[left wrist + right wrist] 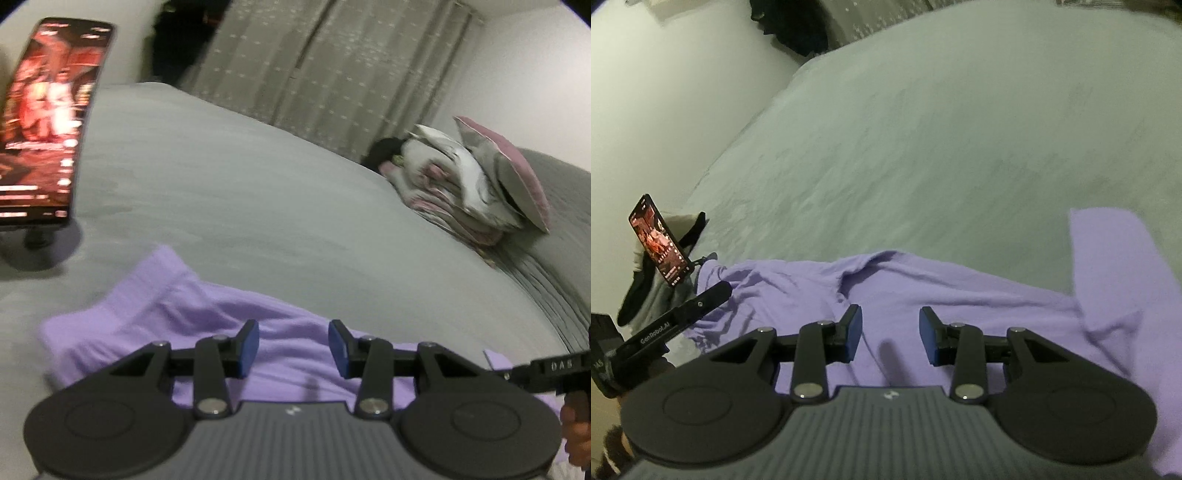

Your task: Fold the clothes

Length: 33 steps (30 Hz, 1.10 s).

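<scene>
A lilac garment lies crumpled on the grey bed sheet, spread left to right just under both tools. My left gripper hovers over the cloth, open, with nothing between its blue pads. In the right wrist view the same lilac garment runs across the frame, one flap raised at the right. My right gripper stands open above it, and its blue pads grip no cloth. The left tool's black casing shows at the left edge.
A lit phone on a stand stands on the bed to the left, seen also as the phone beside dark and grey clothing. A pile of folded bedding and pillows sits at the far right. Grey curtains hang behind.
</scene>
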{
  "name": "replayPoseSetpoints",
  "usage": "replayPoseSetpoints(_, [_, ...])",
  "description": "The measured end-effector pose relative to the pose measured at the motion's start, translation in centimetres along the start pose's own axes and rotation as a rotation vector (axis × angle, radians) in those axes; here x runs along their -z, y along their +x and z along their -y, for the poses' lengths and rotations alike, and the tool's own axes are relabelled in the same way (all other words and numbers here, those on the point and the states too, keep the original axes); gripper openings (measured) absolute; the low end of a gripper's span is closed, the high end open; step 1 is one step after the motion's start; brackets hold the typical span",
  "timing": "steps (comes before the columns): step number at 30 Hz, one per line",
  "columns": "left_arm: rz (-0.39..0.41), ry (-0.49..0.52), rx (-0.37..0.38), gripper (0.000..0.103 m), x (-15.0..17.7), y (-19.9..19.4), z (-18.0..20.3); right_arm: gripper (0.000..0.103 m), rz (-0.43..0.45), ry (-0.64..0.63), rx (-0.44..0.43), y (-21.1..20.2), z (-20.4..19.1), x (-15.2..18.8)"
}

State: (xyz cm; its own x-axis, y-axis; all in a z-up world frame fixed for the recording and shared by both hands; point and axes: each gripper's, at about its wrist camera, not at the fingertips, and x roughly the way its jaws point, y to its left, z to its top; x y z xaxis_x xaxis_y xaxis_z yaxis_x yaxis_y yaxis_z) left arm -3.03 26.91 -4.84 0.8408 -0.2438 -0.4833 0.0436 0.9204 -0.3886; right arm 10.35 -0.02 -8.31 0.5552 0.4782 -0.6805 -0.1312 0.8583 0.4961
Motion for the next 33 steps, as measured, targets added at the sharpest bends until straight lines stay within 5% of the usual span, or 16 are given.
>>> replayPoseSetpoints(16, [0.040, -0.080, -0.024, 0.038, -0.8, -0.8, -4.3, 0.039, -0.047, 0.096, -0.197, 4.2, -0.7, -1.4])
replayPoseSetpoints(18, [0.052, -0.083, -0.018, 0.038, -1.0, -0.9, -4.6, 0.030, -0.039, 0.110, -0.210, 4.7, -0.8, -1.6])
replayPoseSetpoints(19, [0.060, -0.084, -0.015, 0.038, -1.1, -1.0, -4.6, 0.010, -0.032, 0.119, -0.211, 4.9, -0.8, -1.7])
replayPoseSetpoints(20, [0.068, -0.087, -0.012, 0.037, -1.2, -1.0, -4.8, 0.005, -0.026, 0.128, -0.212, 5.1, -0.8, -1.9])
replayPoseSetpoints(26, [0.082, -0.123, -0.011, 0.037, -1.7, -0.4, -5.4, 0.005, 0.114, 0.164, -0.207, 3.8, 0.1, -3.3])
replayPoseSetpoints(33, [0.062, -0.120, -0.112, 0.030, -1.8, 1.3, -5.5, 0.004, 0.149, 0.107, -0.149, 5.5, -0.2, -3.7])
